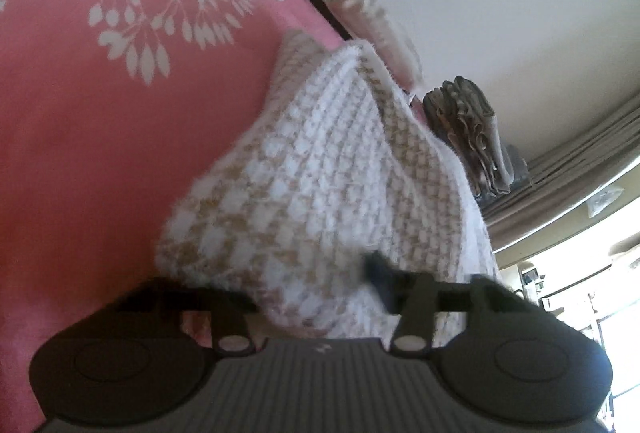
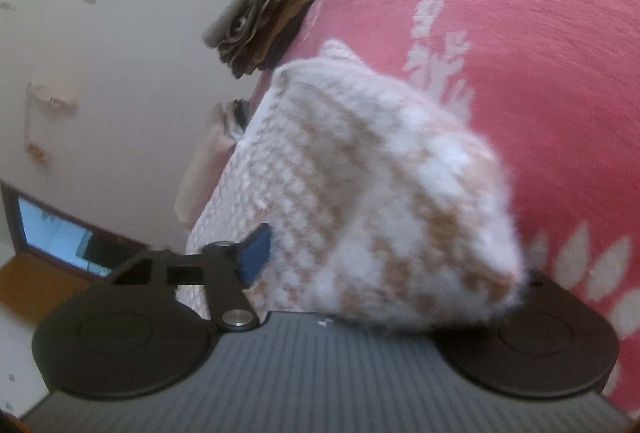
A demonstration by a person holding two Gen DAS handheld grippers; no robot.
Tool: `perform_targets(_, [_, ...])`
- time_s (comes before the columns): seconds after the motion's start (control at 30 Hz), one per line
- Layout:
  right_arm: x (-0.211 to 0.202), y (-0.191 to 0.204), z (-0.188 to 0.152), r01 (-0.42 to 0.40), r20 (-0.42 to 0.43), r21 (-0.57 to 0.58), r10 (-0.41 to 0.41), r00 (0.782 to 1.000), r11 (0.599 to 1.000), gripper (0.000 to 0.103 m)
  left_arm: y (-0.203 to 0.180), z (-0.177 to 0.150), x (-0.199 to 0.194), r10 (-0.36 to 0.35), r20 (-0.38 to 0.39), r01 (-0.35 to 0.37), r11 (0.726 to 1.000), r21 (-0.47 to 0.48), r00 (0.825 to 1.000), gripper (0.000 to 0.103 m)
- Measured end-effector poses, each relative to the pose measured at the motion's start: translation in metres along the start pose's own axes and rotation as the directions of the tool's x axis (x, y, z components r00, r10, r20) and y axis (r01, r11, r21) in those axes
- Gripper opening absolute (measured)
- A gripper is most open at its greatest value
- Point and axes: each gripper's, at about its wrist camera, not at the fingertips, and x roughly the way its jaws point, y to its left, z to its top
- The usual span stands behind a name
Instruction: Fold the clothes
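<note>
A fuzzy white-and-beige checked knit garment (image 1: pixel 316 169) is lifted off the pink bedspread (image 1: pixel 92 137). My left gripper (image 1: pixel 304 285) is shut on its near edge. Its right fingertip (image 1: pixel 378 273) shows dark against the knit, while the left one is buried under the fabric. In the right wrist view the same knit garment (image 2: pixel 372 193) bunches over my right gripper (image 2: pixel 384 265), which is shut on it. There the blue pad (image 2: pixel 256 253) presses the cloth, and the other finger is hidden beneath the fabric.
The pink bedspread (image 2: pixel 552 45) carries white leaf prints. A stack of folded grey and brown clothes (image 1: pixel 468 129) (image 2: pixel 272 5) and a cream folded pile (image 1: pixel 360 1) (image 2: pixel 212 157) sit along the bed's edge by the white wall. A curtain (image 1: pixel 580 161) hangs at the right.
</note>
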Motion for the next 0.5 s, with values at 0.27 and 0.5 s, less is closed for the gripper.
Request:
perform_targets(0.27, [-0.007,0.001,0.003,-0.035,-0.003,0.010,0.035,0.999,0.999,0.028,-0.019,-0.004,-0.026,0.008,0.001,-0.008,0.997,0.075,1.000,0.010])
perform_targets(0.5, [-0.057,0.010,-0.009,-0.048,-0.012,0.009,0.048,0.999,0.999,0.026,-0.030,-0.009,-0.070,-0.040,-0.005,0.041,0.990,0.133,0.999,0.010])
